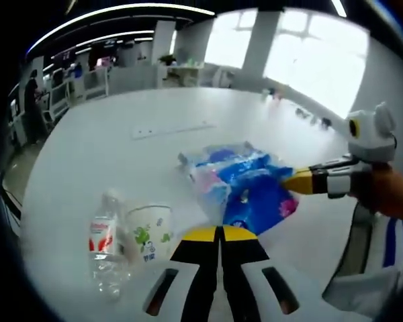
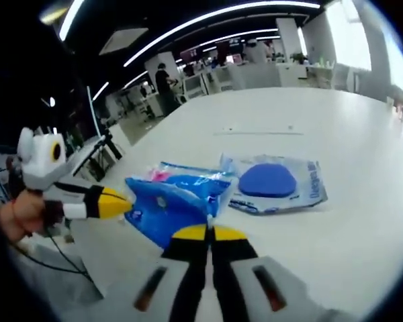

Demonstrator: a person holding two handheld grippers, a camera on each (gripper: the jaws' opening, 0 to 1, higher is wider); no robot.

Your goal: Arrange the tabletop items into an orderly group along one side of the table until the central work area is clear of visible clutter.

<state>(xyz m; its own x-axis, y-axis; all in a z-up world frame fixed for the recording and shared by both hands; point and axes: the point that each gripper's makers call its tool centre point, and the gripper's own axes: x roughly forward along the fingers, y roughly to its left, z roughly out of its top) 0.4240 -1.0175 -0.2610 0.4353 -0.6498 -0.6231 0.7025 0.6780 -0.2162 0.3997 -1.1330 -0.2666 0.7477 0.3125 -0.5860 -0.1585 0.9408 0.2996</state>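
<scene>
on a wide white table (image 1: 101, 141), two hand-held grippers meet at a blue plastic packet (image 1: 255, 191) near the table's middle. in the left gripper view, the left gripper (image 1: 220, 235) shows its yellow-tipped jaws pressed together with no gap, the tips at the packet's near edge at 12 o'clock; whether they pinch the wrapper or merely touch it cannot be told. at 10 o'clock, just beside those jaws, a paper cup (image 1: 150, 231) with green print stands upright, touching or nearly touching a clear water bottle (image 1: 107, 248) with a red label. the right gripper (image 1: 302, 181) enters from 3 o'clock, a hand behind it, its yellow tip against the packet's far right edge. in the right gripper view, the right gripper's (image 2: 208, 235) jaws also stand closed together, tips at the packet's (image 2: 171, 201) lower edge at 12 o'clock, while the left gripper (image 2: 117, 201) reaches in from 9 o'clock. just beyond, at 1 o'clock, a clear bag holding a blue pad (image 2: 272, 182) lies flat. the packet's long axis runs roughly between the two grippers, so both are about equally near; judged from this, the next move is to carry it to the cup and bottle's side. beyond lies an office.
</scene>
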